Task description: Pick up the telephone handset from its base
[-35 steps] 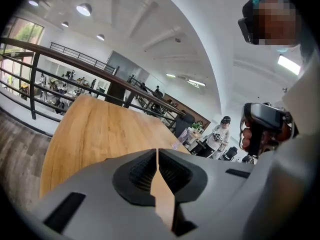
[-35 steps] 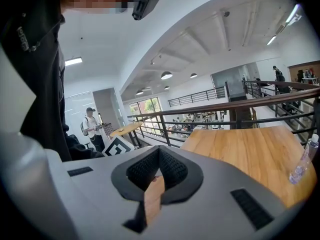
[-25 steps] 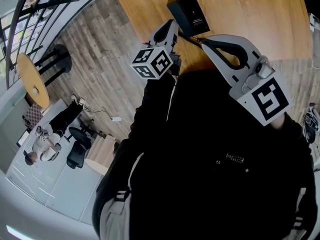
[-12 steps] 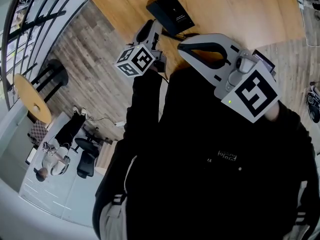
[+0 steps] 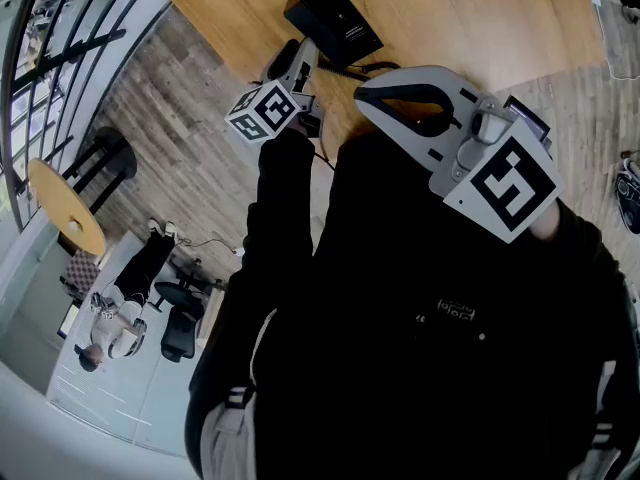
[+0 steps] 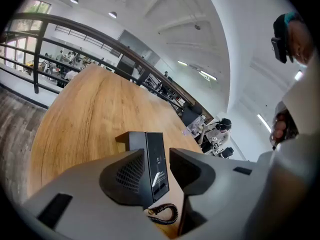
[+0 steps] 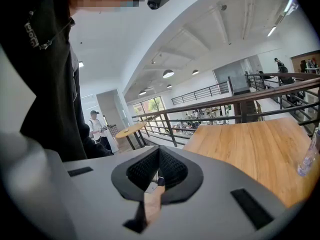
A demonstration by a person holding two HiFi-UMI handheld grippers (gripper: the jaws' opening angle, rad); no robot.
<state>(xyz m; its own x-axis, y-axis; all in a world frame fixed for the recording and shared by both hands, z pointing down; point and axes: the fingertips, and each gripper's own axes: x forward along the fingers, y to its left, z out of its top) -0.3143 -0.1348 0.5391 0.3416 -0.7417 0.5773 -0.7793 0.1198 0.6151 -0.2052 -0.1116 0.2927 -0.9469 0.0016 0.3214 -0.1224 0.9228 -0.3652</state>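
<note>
A black telephone (image 5: 335, 23) lies on the wooden table (image 5: 470, 18) near its left edge, with a coiled cord (image 6: 162, 214) trailing toward me. My left gripper (image 5: 303, 56) points down at the telephone's near end. In the left gripper view the telephone (image 6: 154, 139) shows in the gap of the left gripper (image 6: 157, 154); its jaws have just been opening and stand apart without pressing on it. To the right, my right gripper (image 5: 365, 90) hovers over the table edge. In its own view the right gripper (image 7: 159, 151) has its tips together and holds nothing.
The table's left edge drops to a wood floor (image 5: 190, 138) with a railing beyond. A round table (image 5: 65, 203) and people at desks lie on a lower level. A clear bottle (image 7: 307, 159) stands at the table's right. My dark sleeves fill the lower head view.
The left gripper has come down closer to the telephone's near end. The right gripper has kept its place. The head view has shifted slightly.
</note>
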